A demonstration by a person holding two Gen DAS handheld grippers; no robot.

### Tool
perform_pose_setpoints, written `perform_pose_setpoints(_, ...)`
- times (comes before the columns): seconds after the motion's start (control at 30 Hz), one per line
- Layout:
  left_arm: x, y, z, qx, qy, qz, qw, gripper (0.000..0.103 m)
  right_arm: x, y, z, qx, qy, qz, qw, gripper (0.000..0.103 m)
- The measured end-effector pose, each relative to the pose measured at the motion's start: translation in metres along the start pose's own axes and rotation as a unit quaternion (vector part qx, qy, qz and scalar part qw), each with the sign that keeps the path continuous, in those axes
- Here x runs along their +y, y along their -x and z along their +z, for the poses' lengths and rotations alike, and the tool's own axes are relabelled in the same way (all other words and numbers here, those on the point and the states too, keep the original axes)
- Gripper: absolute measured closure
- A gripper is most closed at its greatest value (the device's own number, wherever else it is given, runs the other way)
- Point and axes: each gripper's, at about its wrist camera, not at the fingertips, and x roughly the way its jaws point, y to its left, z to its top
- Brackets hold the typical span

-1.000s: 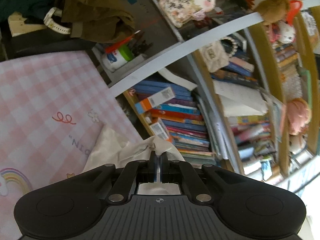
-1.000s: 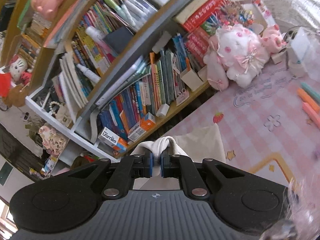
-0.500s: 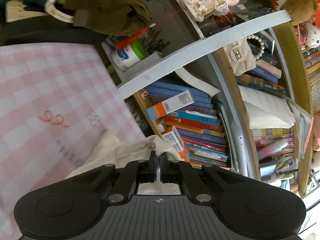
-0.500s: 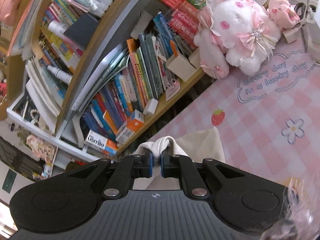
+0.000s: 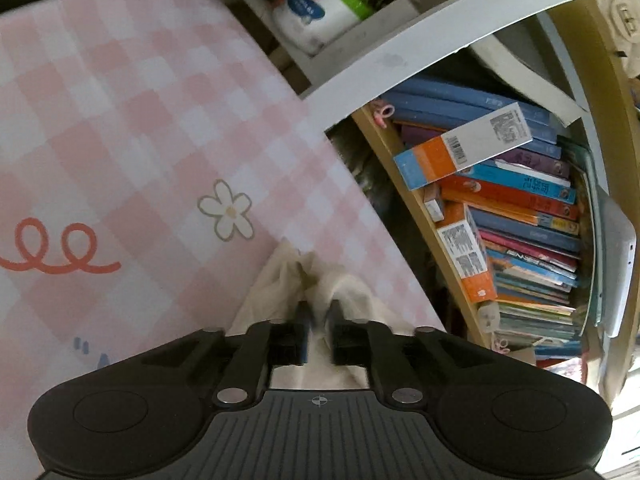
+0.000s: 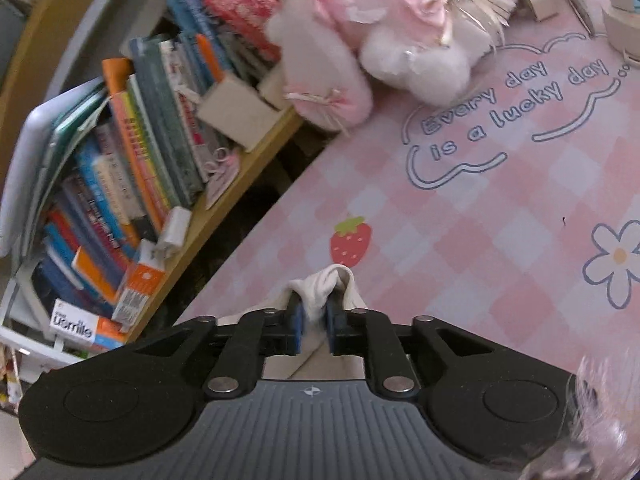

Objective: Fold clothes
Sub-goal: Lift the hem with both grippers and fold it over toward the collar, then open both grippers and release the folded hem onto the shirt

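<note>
The cream garment point(image 5: 320, 292) is seen low in each frame, bunched between the jaws of the left tool point(image 5: 318, 334) and right tool point(image 6: 316, 330). Both have just been opening slightly; cloth remains between them over the pink checked table point(image 6: 500, 220).

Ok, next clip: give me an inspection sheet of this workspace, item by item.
Surface: pink checked mat printed with flowers, a strawberry and lettering.
Job's things: cream garment, bunched at the mat's edge nearest the shelves.
Clutter: pink and white plush toy and small cardboard boxes on the mat.
Grippers: left gripper and right gripper have just been opening; cloth lies between the fingers of each, no longer pinched flat.
Cables: nothing seen.
Surroundings: bookshelf crammed with books beside the mat; white tub on a shelf.
</note>
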Motion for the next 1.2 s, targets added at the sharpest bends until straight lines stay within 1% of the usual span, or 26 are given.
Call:
perform_pose_setpoints(0.03,0.001,0.0,0.002,0.006,0.005,-0.006,1.0,0.073,0.0,0.0,0.001,-0.002,0.002,-0.006,1.0,0.059)
perform_pose_setpoints(0.1,0.001,0.003,0.005,0.008,0.009,-0.018,0.9998,0.056,0.003,0.006,0.003,-0.008,0.005,-0.002,1.0,0.055)
perform_pose_setpoints(0.17,-0.004,0.015,0.005,-0.01,-0.004,-0.023,0.9997,0.052,0.008,0.014,0.004,-0.016,0.011,0.004,1.0,0.047)
perform_pose_setpoints(0.2,-0.008,0.022,0.002,-0.023,-0.019,-0.018,0.9994,0.052,0.013,0.02,0.003,-0.023,0.02,0.003,1.0,0.042)
perform_pose_setpoints(0.23,-0.016,0.027,-0.005,-0.032,-0.05,-0.007,0.9982,0.052,0.021,0.025,-0.002,-0.029,0.048,-0.003,0.998,0.041)
perform_pose_setpoints(0.27,-0.026,0.029,-0.016,-0.035,-0.092,0.005,0.9951,0.052,0.03,0.028,-0.008,-0.035,0.084,-0.012,0.996,0.04)
perform_pose_setpoints(0.3,-0.037,0.032,-0.026,-0.037,-0.134,0.018,0.9902,0.053,0.04,0.032,-0.014,-0.041,0.12,-0.02,0.992,0.039)
perform_pose_setpoints(0.33,-0.048,0.03,-0.039,-0.036,-0.179,0.031,0.9827,0.054,0.051,0.032,-0.023,-0.045,0.164,-0.031,0.985,0.039)
perform_pose_setpoints(0.37,-0.061,0.024,-0.055,-0.031,-0.228,0.044,0.9722,0.055,0.062,0.03,-0.033,-0.047,0.213,-0.043,0.975,0.038)
perform_pose_setpoints(0.4,-0.073,0.017,-0.072,-0.024,-0.274,0.057,0.9597,0.055,0.075,0.024,-0.045,-0.047,0.268,-0.057,0.96,0.038)
perform_pose_setpoints(0.47,-0.094,0.001,-0.104,-0.017,-0.348,0.074,0.9342,0.055,0.092,0.011,-0.07,-0.045,0.348,-0.08,0.933,0.037)
perform_pose_setpoints(0.5,-0.101,-0.006,-0.117,-0.017,-0.374,0.08,0.9238,0.055,0.099,0.004,-0.082,-0.044,0.383,-0.09,0.919,0.036)
perform_pose_setpoints(0.53,-0.106,-0.012,-0.126,-0.019,-0.391,0.083,0.9166,0.055,0.104,-0.001,-0.092,-0.044,0.404,-0.098,0.908,0.036)
perform_pose_setpoints(0.57,-0.111,-0.017,-0.135,-0.022,-0.407,0.086,0.9092,0.055,0.107,-0.004,-0.1,-0.046,0.418,-0.104,0.901,0.036)
perform_pose_setpoints(0.6,-0.116,-0.022,-0.144,-0.024,-0.423,0.089,0.9014,0.055,0.108,-0.007,-0.106,-0.046,0.423,-0.107,0.899,0.036)
perform_pose_setpoints(0.63,-0.122,-0.028,-0.153,-0.026,-0.439,0.092,0.8933,0.055,0.109,-0.01,-0.11,-0.044,0.423,-0.108,0.899,0.035)
perform_pose_setpoints(0.67,-0.125,-0.032,-0.16,-0.026,-0.451,0.093,0.8872,0.055,0.109,-0.013,-0.114,-0.042,0.423,-0.109,0.899,0.035)
perform_pose_setpoints(0.73,-0.13,-0.041,-0.169,-0.021,-0.467,0.094,0.8791,0.055,0.107,-0.017,-0.118,-0.034,0.415,-0.111,0.902,0.033)
perform_pose_setpoints(0.8,-0.134,-0.047,-0.177,-0.022,-0.485,0.094,0.869,0.055,0.105,-0.021,-0.121,-0.02,0.409,-0.115,0.905,0.031)
perform_pose_setpoints(0.83,-0.135,-0.05,-0.179,-0.021,-0.494,0.097,0.8639,0.055,0.103,-0.023,-0.123,-0.01,0.408,-0.117,0.905,0.027)
perform_pose_setpoints(0.87,-0.137,-0.053,-0.181,-0.018,-0.5,0.1,0.8599,0.055,0.104,-0.024,-0.126,-0.006,0.415,-0.115,0.902,0.025)
perform_pose_setpoints(0.9,-0.138,-0.056,-0.182,-0.013,-0.504,0.105,0.857,0.055,0.104,-0.023,-0.13,-0.006,0.424,-0.112,0.899,0.023)
perform_pose_setpoints(1.0,-0.142,-0.065,-0.183,0.0,-0.515,0.117,0.8494,0.055,0.104,-0.023,-0.129,0.003,0.43,-0.106,0.897,0.021)
perform_pose_setpoints(1.1,-0.146,-0.071,-0.18,0.005,-0.515,0.124,0.848,0.054,0.104,-0.024,-0.127,0.01,0.435,-0.103,0.895,0.019)
perform_pose_setpoints(1.2,-0.151,-0.079,-0.173,0.018,-0.507,0.135,0.8514,0.054,0.105,-0.024,-0.127,0.014,0.438,-0.101,0.893,0.018)
